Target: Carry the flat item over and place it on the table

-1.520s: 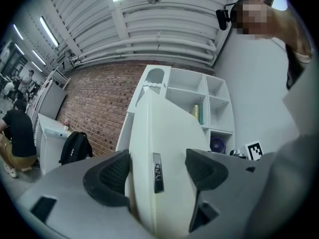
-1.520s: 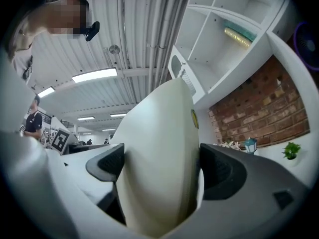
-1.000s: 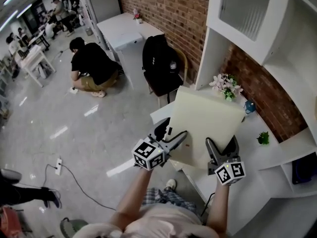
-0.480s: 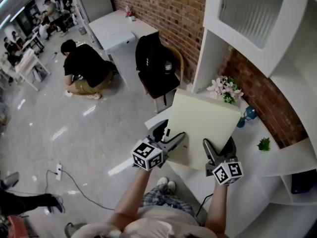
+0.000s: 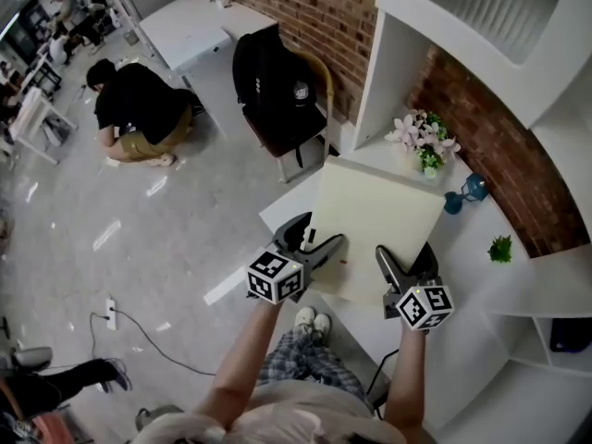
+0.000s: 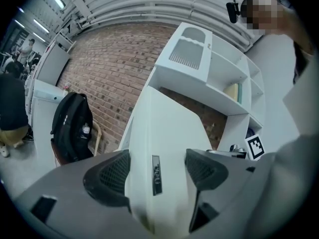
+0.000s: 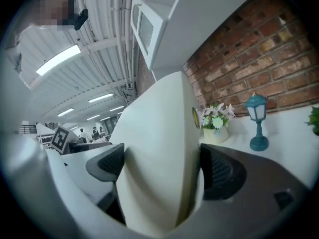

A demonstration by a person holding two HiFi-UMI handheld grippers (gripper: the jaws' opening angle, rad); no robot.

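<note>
Left gripper (image 5: 319, 239): fingers (image 6: 110, 176) clenched on the near edge of the flat item (image 5: 375, 215), a cream board. A small metal tag on that edge sits midway between the two pads. The board runs straight out ahead of the fingers.

Right gripper (image 5: 407, 259): fingers (image 7: 223, 172) clamped on the same near edge, just to the right of the left pair. Both grips are on one edge only (a long lever, so the board will likely twist if one hand leads).

Position: the board is over the white worktop (image 5: 467, 280), ahead of both finger pairs. Cannot tell whether its underside touches yet.

Clutter beyond the fingertips: a flower pot (image 5: 421, 141) just past the far edge, a blue lamp ornament (image 5: 465, 192) ahead and right of the right fingers, and a small green plant (image 5: 500, 249) further right, well apart.

Judgement: step in hand is the set-down.
- Keep both pairs level and lower together.
- Let the far edge meet the worktop short of the flower pot, then lay the near edge down.
- Do not push forward or rightward, as the lamp looks easy to tip.
- Release both grips only once the board lies flat, then draw the fingers straight back.
</note>
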